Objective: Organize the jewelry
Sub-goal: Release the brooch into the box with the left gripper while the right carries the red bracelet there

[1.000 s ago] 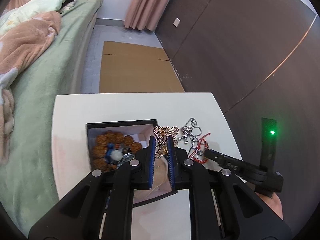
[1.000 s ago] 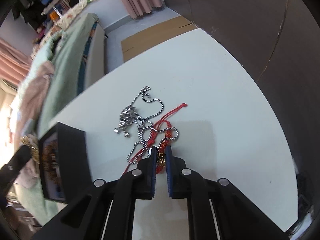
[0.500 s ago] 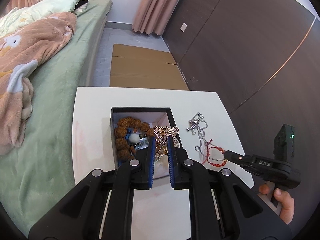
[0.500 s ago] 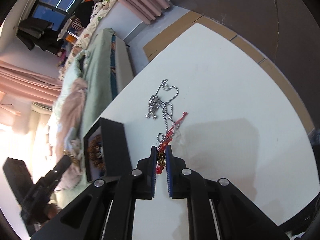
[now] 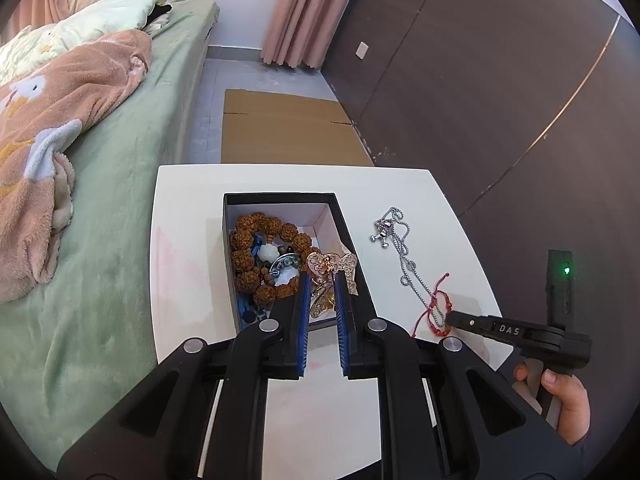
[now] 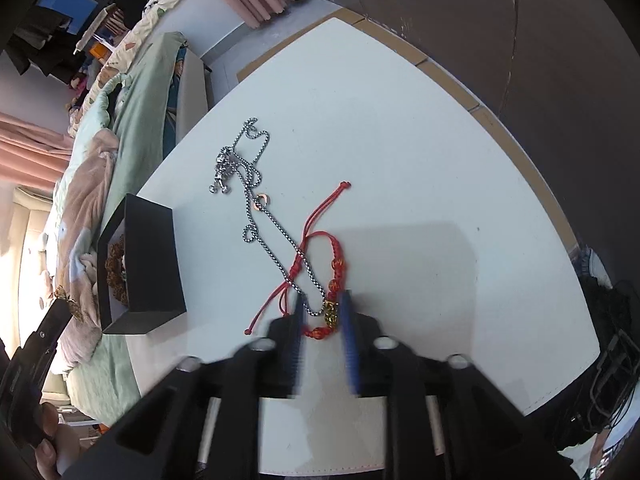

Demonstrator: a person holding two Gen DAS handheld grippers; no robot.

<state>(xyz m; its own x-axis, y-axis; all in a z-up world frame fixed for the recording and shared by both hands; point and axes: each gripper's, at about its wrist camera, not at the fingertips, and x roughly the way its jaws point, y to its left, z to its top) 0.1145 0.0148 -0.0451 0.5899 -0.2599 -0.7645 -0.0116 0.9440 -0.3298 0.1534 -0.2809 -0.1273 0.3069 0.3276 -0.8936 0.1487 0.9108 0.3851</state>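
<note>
The black box (image 5: pixel 344 220) on the white table (image 5: pixel 188 264) already holds a brown bead bracelet (image 5: pixel 256 256) and smaller bits. The left gripper (image 5: pixel 323 280) hangs over it, clamped on a gold butterfly piece (image 5: pixel 332 266), so that one looks nearly stowed. The right gripper (image 6: pixel 323 312) is opening its jaws around the red cord bracelet (image 6: pixel 334 276), pads apart. That bracelet and the silver chain necklace (image 6: pixel 248 176) lie on the table beside the box, both left to pack
</note>
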